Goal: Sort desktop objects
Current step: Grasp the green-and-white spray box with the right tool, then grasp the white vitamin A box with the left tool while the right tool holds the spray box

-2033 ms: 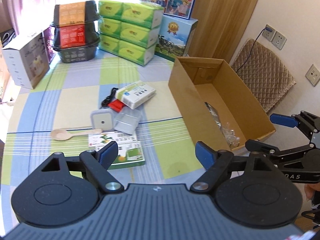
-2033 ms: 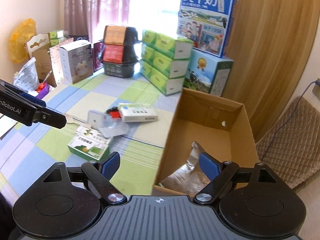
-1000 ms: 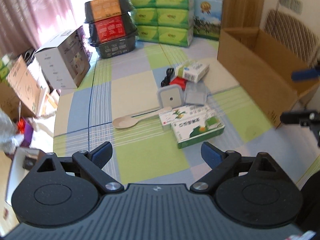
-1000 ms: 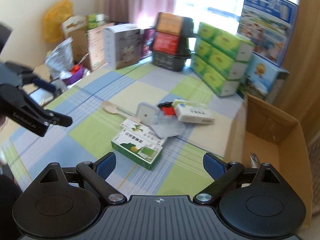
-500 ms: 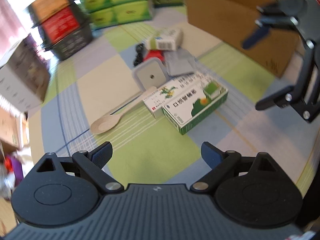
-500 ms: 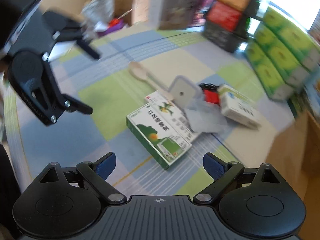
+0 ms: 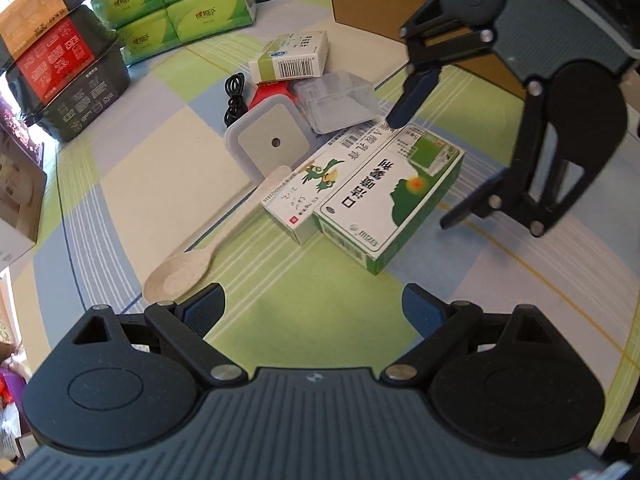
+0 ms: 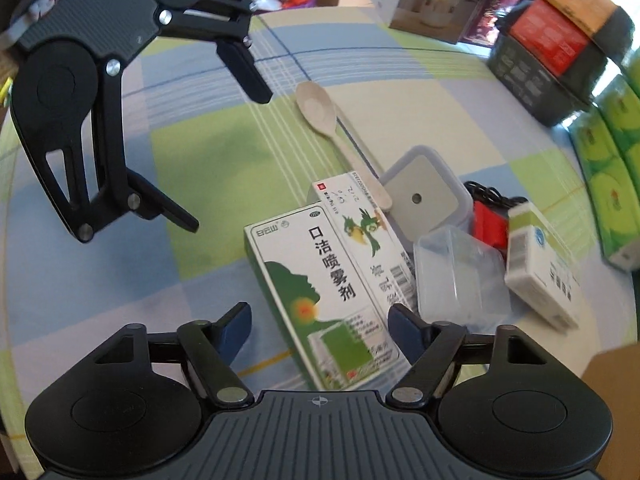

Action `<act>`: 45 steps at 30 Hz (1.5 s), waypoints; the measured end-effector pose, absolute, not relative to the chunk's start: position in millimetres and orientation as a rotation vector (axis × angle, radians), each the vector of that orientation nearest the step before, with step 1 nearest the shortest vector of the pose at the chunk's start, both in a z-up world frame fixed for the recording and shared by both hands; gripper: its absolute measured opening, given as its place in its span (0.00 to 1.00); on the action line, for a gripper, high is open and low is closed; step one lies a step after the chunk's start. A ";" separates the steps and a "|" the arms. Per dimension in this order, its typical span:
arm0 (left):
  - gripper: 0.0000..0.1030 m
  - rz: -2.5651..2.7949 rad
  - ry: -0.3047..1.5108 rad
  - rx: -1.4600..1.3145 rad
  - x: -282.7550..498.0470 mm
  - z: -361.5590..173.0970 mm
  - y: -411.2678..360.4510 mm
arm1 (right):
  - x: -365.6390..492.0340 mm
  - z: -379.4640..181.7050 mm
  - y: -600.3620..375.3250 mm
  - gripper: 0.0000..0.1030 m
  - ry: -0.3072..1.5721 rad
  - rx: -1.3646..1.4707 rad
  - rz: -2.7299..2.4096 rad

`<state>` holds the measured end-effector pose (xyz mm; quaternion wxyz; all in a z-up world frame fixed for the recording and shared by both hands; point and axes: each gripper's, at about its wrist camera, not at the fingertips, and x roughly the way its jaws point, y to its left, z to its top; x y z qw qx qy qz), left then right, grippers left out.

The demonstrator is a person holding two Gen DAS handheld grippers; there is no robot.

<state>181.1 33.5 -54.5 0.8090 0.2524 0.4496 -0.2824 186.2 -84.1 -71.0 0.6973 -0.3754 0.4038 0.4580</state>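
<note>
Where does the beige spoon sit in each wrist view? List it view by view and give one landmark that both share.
Left wrist view: the beige spoon lies left of centre, bowl nearest the camera, handle running up-right to the medicine boxes.
Right wrist view: the spoon lies above centre, bowl far, handle running down-right.
Shared landmark: the green-and-white spray box, beside the spoon's handle end.

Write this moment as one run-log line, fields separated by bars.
left gripper open, empty | right gripper open, astride green box | spoon untouched
</note>
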 end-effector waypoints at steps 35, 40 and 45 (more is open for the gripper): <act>0.90 -0.713 0.932 0.597 200.1 -69.1 10.2 | 192.6 -80.4 -105.7 0.51 1.105 -0.705 0.902; 0.89 -0.761 0.904 0.604 215.9 -72.6 -7.4 | 196.6 -81.3 -135.2 0.51 1.171 -0.642 0.793; 0.87 -0.839 0.860 0.641 227.9 -75.7 -29.0 | 205.7 -82.1 -152.5 0.51 1.189 -0.570 0.710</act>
